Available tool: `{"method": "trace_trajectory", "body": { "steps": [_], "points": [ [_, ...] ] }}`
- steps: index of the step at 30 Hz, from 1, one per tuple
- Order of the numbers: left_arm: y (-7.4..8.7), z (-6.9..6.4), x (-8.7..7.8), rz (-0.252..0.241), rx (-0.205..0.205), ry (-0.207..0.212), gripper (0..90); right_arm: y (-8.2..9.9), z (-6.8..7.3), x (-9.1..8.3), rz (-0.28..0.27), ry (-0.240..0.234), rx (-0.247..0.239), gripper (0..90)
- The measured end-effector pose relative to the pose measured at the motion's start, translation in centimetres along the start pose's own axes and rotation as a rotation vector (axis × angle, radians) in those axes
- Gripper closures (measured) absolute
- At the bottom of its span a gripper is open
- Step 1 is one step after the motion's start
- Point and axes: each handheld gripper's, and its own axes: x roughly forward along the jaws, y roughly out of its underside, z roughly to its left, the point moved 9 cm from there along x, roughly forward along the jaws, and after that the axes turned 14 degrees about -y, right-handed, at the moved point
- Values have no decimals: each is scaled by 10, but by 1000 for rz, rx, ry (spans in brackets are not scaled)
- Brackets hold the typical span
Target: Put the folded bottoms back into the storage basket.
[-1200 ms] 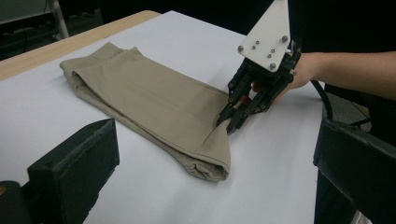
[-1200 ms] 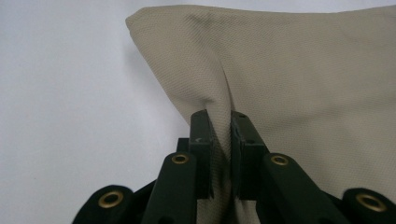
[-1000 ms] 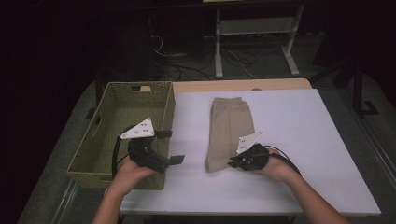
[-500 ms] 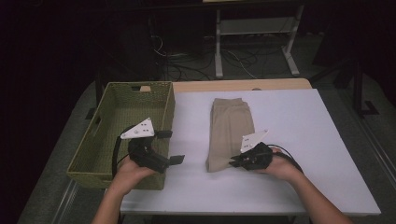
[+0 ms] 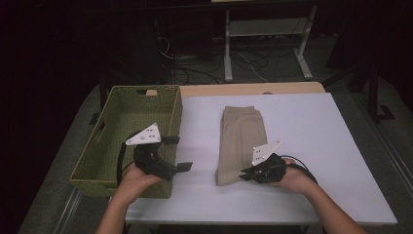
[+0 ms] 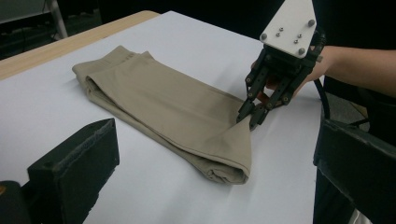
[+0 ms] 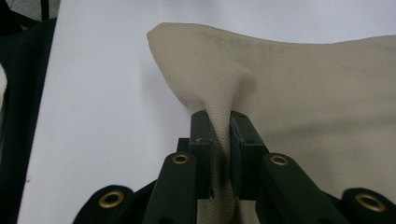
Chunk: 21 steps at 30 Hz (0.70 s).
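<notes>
Folded tan trousers (image 5: 241,141) lie lengthwise in the middle of the white table (image 5: 316,131). My right gripper (image 5: 244,176) is at their near right corner, shut on a pinch of the fabric. In the right gripper view the cloth (image 7: 303,84) rises in a fold between the two pads (image 7: 201,135). The left gripper view has the trousers (image 6: 163,100) with the right gripper (image 6: 247,122) biting their edge. My left gripper (image 5: 179,153) hovers open over the basket's near right corner, with nothing between its fingers (image 6: 74,158).
A green woven basket (image 5: 141,89) stands at the left of the table, with nothing visible inside it. A wooden strip (image 5: 253,89) runs along the table's far edge. Beyond it are a metal stand (image 5: 265,34) and cables on the dark floor.
My right gripper has edged slightly to the right with the trouser edge still pinched. The left gripper has kept still.
</notes>
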Motion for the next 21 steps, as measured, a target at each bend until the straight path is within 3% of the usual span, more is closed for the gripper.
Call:
{"method": "trace_trajectory", "body": {
  "steps": [21],
  "points": [
    [0, 0, 0, -1, -5, 3, 4, 9, 26, -1, 4, -39, -5, 798]
  ]
}}
